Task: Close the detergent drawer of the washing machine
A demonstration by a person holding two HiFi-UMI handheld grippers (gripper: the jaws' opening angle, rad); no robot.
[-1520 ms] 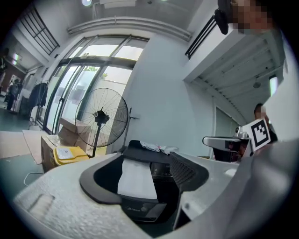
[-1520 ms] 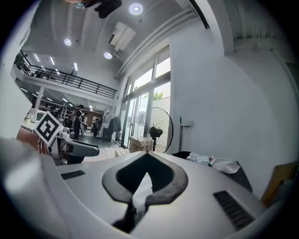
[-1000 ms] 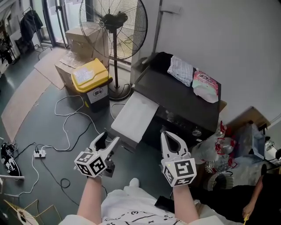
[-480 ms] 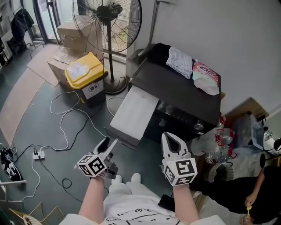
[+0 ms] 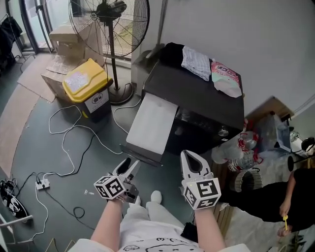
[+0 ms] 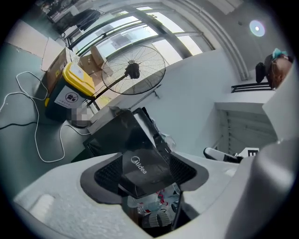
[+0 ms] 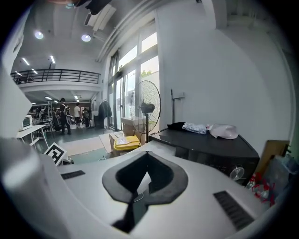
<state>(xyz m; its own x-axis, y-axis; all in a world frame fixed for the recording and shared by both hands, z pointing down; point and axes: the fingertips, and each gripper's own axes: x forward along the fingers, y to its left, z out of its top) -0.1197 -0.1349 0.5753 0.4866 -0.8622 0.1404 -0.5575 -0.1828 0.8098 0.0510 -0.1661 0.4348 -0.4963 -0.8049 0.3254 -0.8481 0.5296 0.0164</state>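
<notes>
A black washing machine (image 5: 202, 98) stands against the wall, with a long white drawer (image 5: 151, 125) pulled out of its front left, towards me. Both grippers hang in front of it and touch nothing. My left gripper (image 5: 129, 167) sits just below the drawer's near end, jaws a little apart; the left gripper view shows the machine (image 6: 140, 158) between them. My right gripper (image 5: 190, 156) is to the right, near the machine's front, jaws meeting at the tip. In the right gripper view the machine (image 7: 210, 142) lies ahead on the right.
A yellow-lidded bin (image 5: 84, 81), a standing fan (image 5: 109, 15) and cardboard boxes (image 5: 64, 37) are at the left. Cables (image 5: 74, 142) and a power strip (image 5: 42, 183) lie on the floor. Clothes (image 5: 197, 61) and a pink bag (image 5: 225, 78) top the machine. Bottles and bags (image 5: 241, 157) crowd the right.
I have stepped closer to the machine. The left gripper has moved right and forward, up to the drawer's near end. The right gripper keeps its place in view.
</notes>
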